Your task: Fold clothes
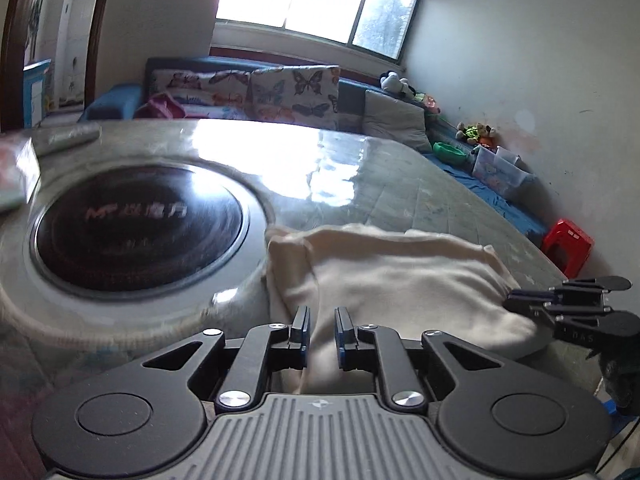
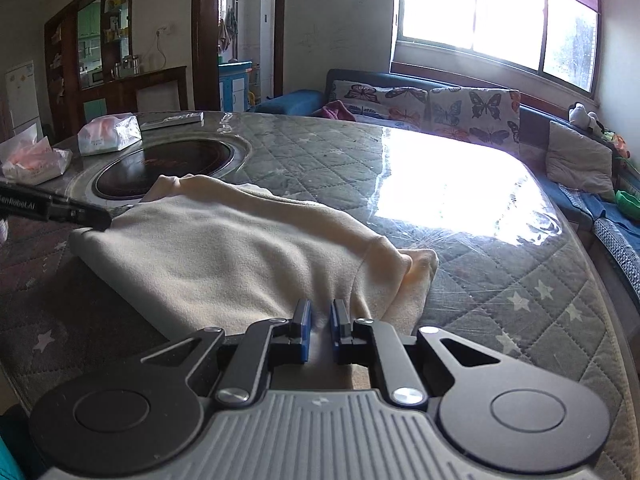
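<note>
Right hand-held gripper (image 2: 320, 320): jaws nearly closed, pinching the cream fleece garment (image 2: 240, 256) at its near edge, likely anchoring it.
Left hand-held gripper (image 1: 322, 330): narrow, gripping garment's other end, likely carrying a fold.
Garment: lower centre, on quilted grey table (image 2: 500, 280).

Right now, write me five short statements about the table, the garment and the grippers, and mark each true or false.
1. The garment is cream. True.
2. The right gripper is shut on the garment. True.
3. The garment hangs off the table edge. False: it lies wholly on the quilted top.
4. A round dark hob sits in the table beyond the garment. True.
5. The left gripper stands wide open above a bare table. False: its jaws are nearly closed, with garment fabric between them.
</note>
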### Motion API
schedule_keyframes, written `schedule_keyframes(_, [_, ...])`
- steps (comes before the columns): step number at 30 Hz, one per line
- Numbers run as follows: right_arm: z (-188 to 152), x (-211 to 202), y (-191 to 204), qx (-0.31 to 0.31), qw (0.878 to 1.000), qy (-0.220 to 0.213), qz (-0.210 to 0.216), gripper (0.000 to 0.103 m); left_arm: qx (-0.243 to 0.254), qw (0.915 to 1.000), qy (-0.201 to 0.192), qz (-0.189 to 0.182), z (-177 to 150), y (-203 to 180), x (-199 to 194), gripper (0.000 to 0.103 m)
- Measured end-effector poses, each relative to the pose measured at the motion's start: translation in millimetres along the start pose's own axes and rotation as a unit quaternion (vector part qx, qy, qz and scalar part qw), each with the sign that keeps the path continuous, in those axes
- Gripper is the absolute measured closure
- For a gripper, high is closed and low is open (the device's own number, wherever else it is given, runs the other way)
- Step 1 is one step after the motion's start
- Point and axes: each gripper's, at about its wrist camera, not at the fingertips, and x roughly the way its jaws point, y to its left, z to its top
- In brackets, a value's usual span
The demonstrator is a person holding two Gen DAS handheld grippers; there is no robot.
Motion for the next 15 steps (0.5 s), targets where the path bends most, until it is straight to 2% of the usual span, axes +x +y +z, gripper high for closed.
schedule_keyframes(8, [1, 1, 1, 0.003, 1.0, 0.001, -0.001, 0.093, 0.011, 0.9998, 0.018, -0.006, 40, -14, 61, 0.088])
schedule_keyframes(15, [3, 2, -1, 0.001, 1.0, 0.007, 0.003, 0.093, -0.002, 0.9993, 0.035, 0.012, 46, -7, 95, 0.089])
